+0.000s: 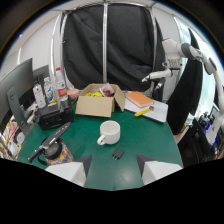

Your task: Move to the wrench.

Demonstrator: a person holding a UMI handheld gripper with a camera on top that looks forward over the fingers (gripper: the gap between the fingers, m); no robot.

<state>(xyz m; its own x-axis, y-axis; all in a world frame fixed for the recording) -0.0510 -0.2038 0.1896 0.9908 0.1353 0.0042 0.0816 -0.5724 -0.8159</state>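
Observation:
A long dark tool that looks like the wrench [50,141] lies slantwise on a colourful roll [56,155] on the green table [145,140]. It is ahead of my left finger and off to its left. My gripper [114,167] stands open above the table's near edge, with nothing between its white fingers [75,170]. A small black plug-like block [117,153] lies just ahead of the gap between the fingers.
A white mug [109,132] stands beyond the black block, and an open cardboard box [100,104] behind it. Bottles [54,89] and a monitor [15,92] line the left side. An orange book [139,98] and papers lie at the right rear, under a white robot arm [172,57].

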